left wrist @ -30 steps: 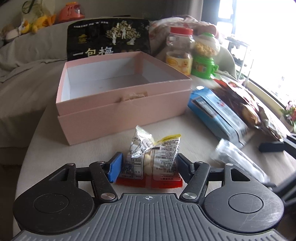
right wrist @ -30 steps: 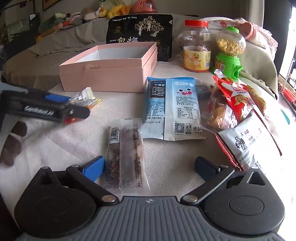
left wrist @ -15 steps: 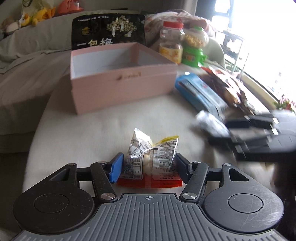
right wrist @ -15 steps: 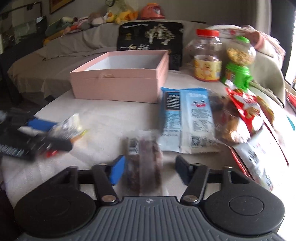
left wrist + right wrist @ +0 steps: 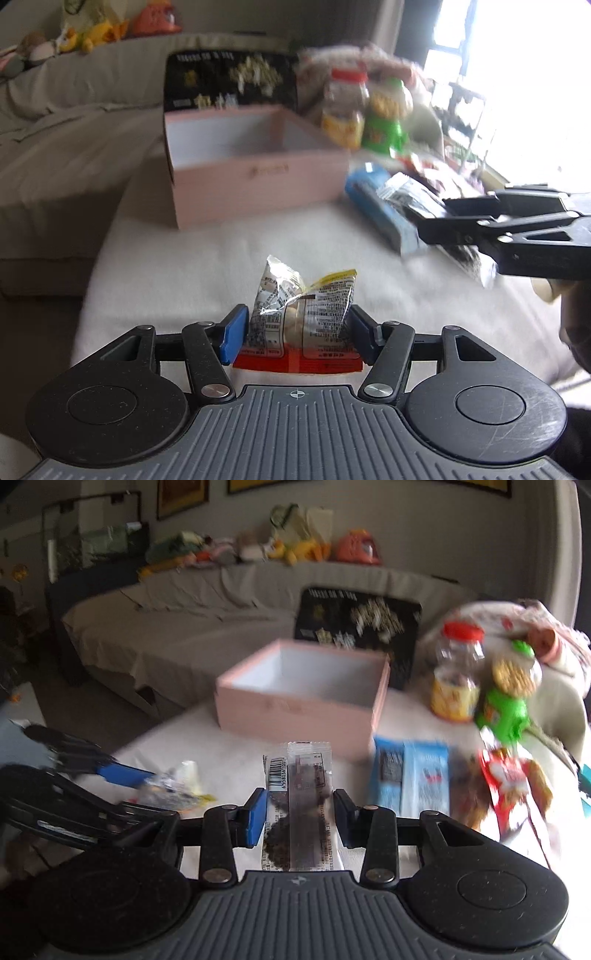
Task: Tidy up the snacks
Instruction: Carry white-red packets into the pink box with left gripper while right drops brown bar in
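My left gripper [image 5: 295, 332] is shut on a small crinkled snack packet [image 5: 301, 314] with a red and yellow edge, held above the white tablecloth [image 5: 221, 251]. My right gripper [image 5: 300, 814] is shut on a long clear packet of dark snack [image 5: 301, 805], lifted off the table. The open pink box [image 5: 255, 173] stands ahead of both and looks empty inside; it also shows in the right wrist view [image 5: 306, 701]. The right gripper shows at the right of the left wrist view [image 5: 517, 229]; the left gripper shows at the left of the right wrist view [image 5: 110, 794].
A black snack bag [image 5: 358, 627] leans behind the box. A red-lidded jar [image 5: 456, 675] and a green candy dispenser [image 5: 511, 698] stand to its right. A blue packet [image 5: 413, 779] and red packets [image 5: 513, 786] lie on the right. A grey sofa [image 5: 184, 616] is behind.
My right gripper closed on the long dark packet and lifted it off the table. Both grippers rose and drew back from the box; the left kept its packet.
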Demonstrator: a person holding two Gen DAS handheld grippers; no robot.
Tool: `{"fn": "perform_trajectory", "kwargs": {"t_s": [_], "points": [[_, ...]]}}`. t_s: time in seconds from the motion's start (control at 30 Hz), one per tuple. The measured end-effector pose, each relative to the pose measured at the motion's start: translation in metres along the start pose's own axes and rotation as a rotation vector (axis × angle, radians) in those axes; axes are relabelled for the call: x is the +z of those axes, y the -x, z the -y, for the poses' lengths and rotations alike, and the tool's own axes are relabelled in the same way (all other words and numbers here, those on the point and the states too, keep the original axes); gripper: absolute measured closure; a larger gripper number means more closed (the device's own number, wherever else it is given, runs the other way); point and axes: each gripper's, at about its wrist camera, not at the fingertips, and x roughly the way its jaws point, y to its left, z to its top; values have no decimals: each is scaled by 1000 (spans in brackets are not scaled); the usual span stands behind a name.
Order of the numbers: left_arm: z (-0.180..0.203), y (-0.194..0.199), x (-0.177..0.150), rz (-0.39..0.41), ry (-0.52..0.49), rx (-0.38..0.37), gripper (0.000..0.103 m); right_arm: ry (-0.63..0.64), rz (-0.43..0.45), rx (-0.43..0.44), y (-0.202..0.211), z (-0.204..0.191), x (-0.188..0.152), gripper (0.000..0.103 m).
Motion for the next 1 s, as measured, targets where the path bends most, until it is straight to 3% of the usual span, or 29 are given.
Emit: {"fn": "perform_trajectory", "kwargs": {"t_s": [0.2, 0.33, 0.5, 0.63, 0.7, 0.8, 0.9, 1.0], "points": [[-24, -4, 53, 174, 59, 3, 39, -34, 56, -8, -19, 13, 71, 65], [-43, -31, 103, 276, 80, 22, 39, -67, 24, -40, -68, 33, 123, 64], [-75, -90, 156, 245, 131, 10, 39, -143, -65, -63, -152, 63, 156, 64], [-108, -126, 177, 194, 222, -40, 39, -212, -148, -104, -212, 83, 152, 64], [-118, -129, 178, 200, 254, -69, 39, -251, -195, -80, -230, 92, 146, 62], [-128, -136, 180, 190, 279, -89, 39, -290, -187, -40, -232, 101, 136, 57], [-125, -150, 186, 140, 256, -91, 39, -276, -116, -49, -206, 103, 127, 49], [-110, -166, 194, 85, 186, -96, 39, -217, -40, -118, -176, 103, 116, 38]]}}
